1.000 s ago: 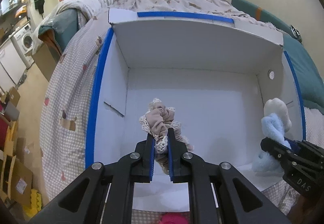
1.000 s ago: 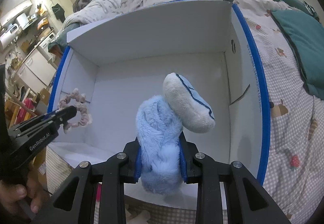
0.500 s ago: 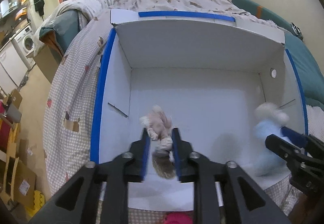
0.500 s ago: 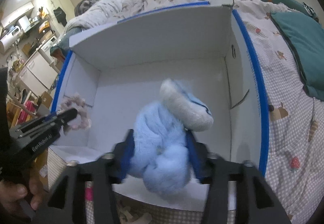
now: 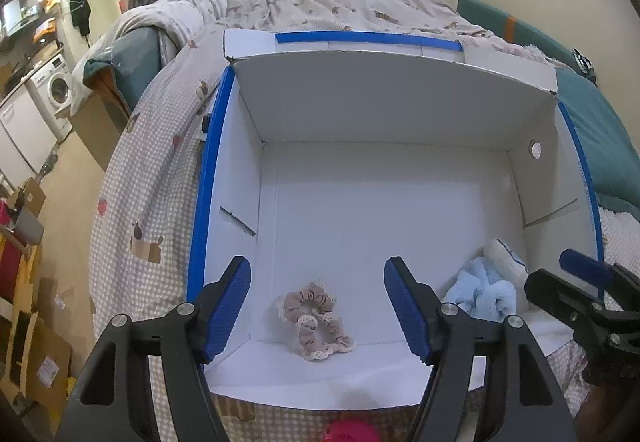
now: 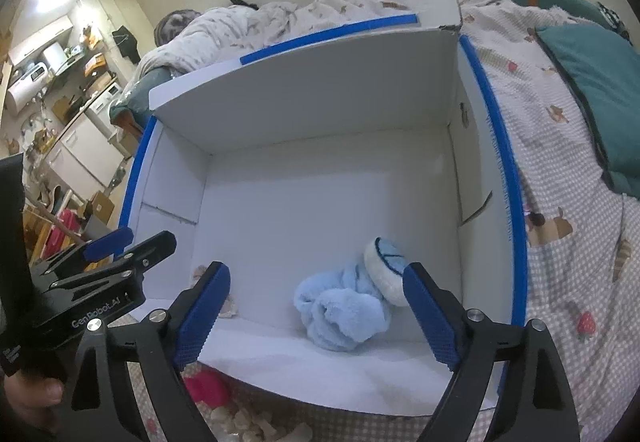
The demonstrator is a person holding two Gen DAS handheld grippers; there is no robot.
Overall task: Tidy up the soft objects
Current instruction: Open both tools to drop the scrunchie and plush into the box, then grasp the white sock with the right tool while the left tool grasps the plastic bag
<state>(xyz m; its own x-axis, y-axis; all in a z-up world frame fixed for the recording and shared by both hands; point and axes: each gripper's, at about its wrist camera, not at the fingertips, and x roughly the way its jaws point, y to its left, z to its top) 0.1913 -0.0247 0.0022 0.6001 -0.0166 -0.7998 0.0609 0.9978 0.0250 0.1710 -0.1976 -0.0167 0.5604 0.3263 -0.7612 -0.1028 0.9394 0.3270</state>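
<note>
A white cardboard box with blue tape on its rim (image 5: 208, 178) (image 6: 500, 178) stands open on the bed. A beige lace-edged scrunchie (image 5: 314, 316) lies on the box floor near its front wall, below my open, empty left gripper (image 5: 318, 306). A fluffy light-blue slipper sock (image 6: 352, 302) (image 5: 486, 288) lies at the box's front right corner, below my open, empty right gripper (image 6: 316, 314). In the right wrist view only an edge of the scrunchie (image 6: 230, 308) shows behind the left finger.
A pink soft item (image 5: 352, 432) (image 6: 206, 386) and a cream one (image 6: 256, 428) lie on the checked bedspread (image 6: 568, 242) in front of the box. A teal pillow (image 6: 592, 90) lies to the right. The bed edge drops to the floor at left.
Both grippers opened. The scrunchie dropped from the left gripper and the blue sock from the right gripper onto the box floor.
</note>
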